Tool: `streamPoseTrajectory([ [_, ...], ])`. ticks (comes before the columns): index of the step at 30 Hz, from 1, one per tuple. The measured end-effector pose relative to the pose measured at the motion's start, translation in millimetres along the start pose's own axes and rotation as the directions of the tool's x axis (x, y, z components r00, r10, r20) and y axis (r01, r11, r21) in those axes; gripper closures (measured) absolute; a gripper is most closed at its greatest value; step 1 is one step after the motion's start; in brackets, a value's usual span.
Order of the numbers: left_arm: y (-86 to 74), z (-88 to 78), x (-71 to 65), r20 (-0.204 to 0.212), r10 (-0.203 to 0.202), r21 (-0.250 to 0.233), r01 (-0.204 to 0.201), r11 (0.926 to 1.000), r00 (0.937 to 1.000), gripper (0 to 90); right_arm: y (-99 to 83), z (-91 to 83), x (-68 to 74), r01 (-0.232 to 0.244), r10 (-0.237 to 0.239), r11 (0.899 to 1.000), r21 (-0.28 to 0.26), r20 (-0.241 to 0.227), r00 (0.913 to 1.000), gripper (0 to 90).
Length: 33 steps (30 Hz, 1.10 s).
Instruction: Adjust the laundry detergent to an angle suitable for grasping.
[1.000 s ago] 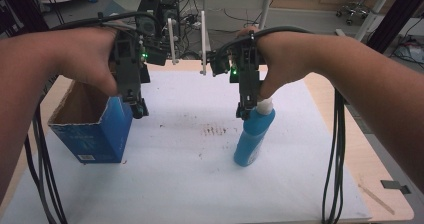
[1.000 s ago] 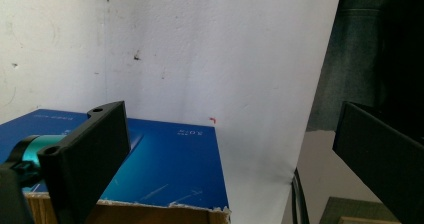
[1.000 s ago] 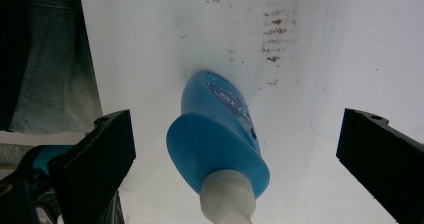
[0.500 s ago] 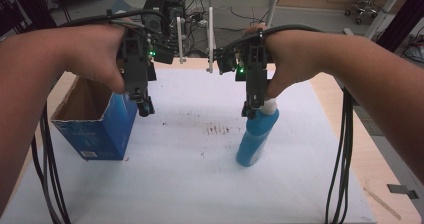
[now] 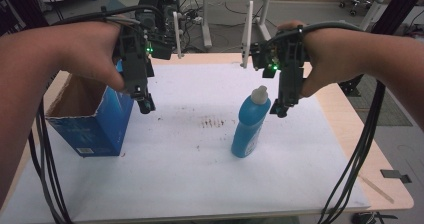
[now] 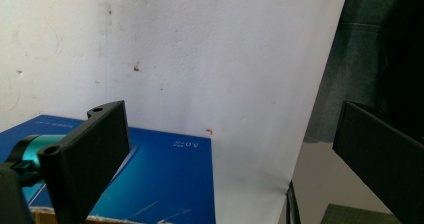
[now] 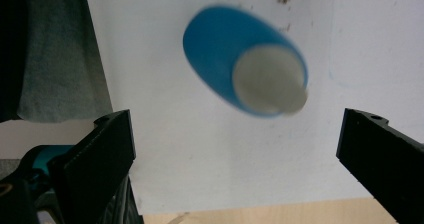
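Your right gripper hangs beside the upright bottle, jaws apart, ready to grasp. Your left gripper, jaws apart, hovers by the box.

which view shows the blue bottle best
The high view: the blue bottle stands upright on the white sheet, whole, white cap up, beside the right gripper. The right gripper view sees it blurred from above, cap and shoulders.

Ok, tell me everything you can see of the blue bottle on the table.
The blue bottle is glossy, plastic-looking, oval in section, with a white cap in place. It stands upright on the stained white table cover, right of centre. Nothing grips it: the right gripper hangs open just beside the cap, jaws wide apart in the right gripper view.
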<state>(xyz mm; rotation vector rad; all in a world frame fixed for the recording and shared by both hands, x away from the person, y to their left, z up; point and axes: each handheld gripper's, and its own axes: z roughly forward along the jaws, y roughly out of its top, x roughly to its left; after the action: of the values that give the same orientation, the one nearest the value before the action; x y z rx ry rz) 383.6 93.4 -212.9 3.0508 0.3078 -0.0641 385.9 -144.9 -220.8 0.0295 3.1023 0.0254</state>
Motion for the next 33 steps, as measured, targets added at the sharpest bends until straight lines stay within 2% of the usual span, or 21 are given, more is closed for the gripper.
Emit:
streamPoseTrajectory([
  [5, 2.6, -1.6, -5.6, -0.005, -0.003, -0.008, 0.003, 1.0000, 1.0000, 1.7, -31.0, 7.2, 3.1, -0.044, 0.044, 0.999, 0.017, -0.002, 0.9990, 1.2],
  [6, 2.6, -1.6, -5.6, -0.005, -0.003, -0.008, 0.003, 1.0000, 1.0000, 1.7, -31.0, 7.2, 3.1, -0.044, 0.044, 0.999, 0.017, -0.002, 0.9990, 1.2],
  [8, 3.0, -2.2, -7.9, -0.009, -0.013, -0.016, 0.013, 0.9998, 0.9999, 1.7, -48.9, 9.6, 3.4, -0.086, 0.086, 0.996, 0.026, 0.001, 0.9963, 1.2],
  [9, 3.3, -2.1, -8.5, -0.010, -0.021, -0.018, 0.021, 0.9996, 0.9997, 1.7, -55.2, 10.5, 3.2, -0.097, 0.097, 0.995, 0.031, 0.000, 0.9953, 1.3],
  [10, 3.7, -2.0, -9.4, 0.001, -0.053, -0.019, 0.053, 0.9984, 0.9986, 1.7, -61.5, 11.6, 3.0, -0.104, 0.104, 0.994, 0.033, 0.001, 0.9946, 1.3],
  [12, 4.3, -2.4, -11.3, 0.007, -0.059, -0.025, 0.059, 0.9979, 0.9982, 1.7, -73.2, 13.5, 3.2, -0.132, 0.132, 0.990, 0.039, 0.001, 0.9912, 1.3],
  [15, 5.9, -2.6, -14.8, 0.026, -0.095, -0.057, 0.096, 0.9938, 0.9952, 1.7, -88.0, 16.1, 3.6, -0.161, 0.161, 0.986, 0.041, 0.003, 0.9870, 1.3],
  [16, 6.7, -2.7, -15.8, 0.023, -0.092, -0.062, 0.093, 0.9937, 0.9955, 1.7, -92.2, 17.1, 3.4, -0.163, 0.163, 0.986, 0.036, 0.003, 0.9866, 1.3],
  [20, 11.3, -2.9, -22.5, 0.014, -0.132, -0.091, 0.133, 0.9869, 0.9911, 1.7, -103.7, 19.3, 4.4, -0.175, 0.175, 0.984, 0.041, 0.004, 0.9845, 1.3],
  [24, 18.0, -4.0, -32.8, -0.006, -0.194, -0.155, 0.190, 0.9695, 0.9811, 1.7, -110.7, 20.7, 6.4, -0.192, 0.192, 0.980, 0.044, 0.005, 0.9814, 1.3],
  [27, 23.3, -3.0, -40.4, -0.006, -0.212, -0.186, 0.207, 0.9603, 0.9772, 1.7, -113.4, 21.1, 7.9, -0.203, 0.203, 0.978, 0.044, 0.007, 0.9791, 1.3],
  [29, 26.5, -1.3, -44.6, -0.010, -0.235, -0.202, 0.228, 0.9524, 0.9719, 1.7, -115.5, 22.0, 7.7, -0.196, 0.196, 0.979, 0.048, 0.008, 0.9806, 1.2],
  [30, 28.6, -0.2, -47.1, -0.006, -0.251, -0.210, 0.244, 0.9467, 0.9680, 1.7, -116.0, 22.5, 8.3, -0.202, 0.201, 0.978, 0.048, 0.007, 0.9795, 1.3],
  [33, 35.0, 3.7, -54.0, 0.009, -0.275, -0.240, 0.269, 0.9328, 0.9614, 1.7, -117.7, 23.7, 8.5, -0.203, 0.203, 0.978, 0.052, 0.009, 0.9792, 1.3],
])
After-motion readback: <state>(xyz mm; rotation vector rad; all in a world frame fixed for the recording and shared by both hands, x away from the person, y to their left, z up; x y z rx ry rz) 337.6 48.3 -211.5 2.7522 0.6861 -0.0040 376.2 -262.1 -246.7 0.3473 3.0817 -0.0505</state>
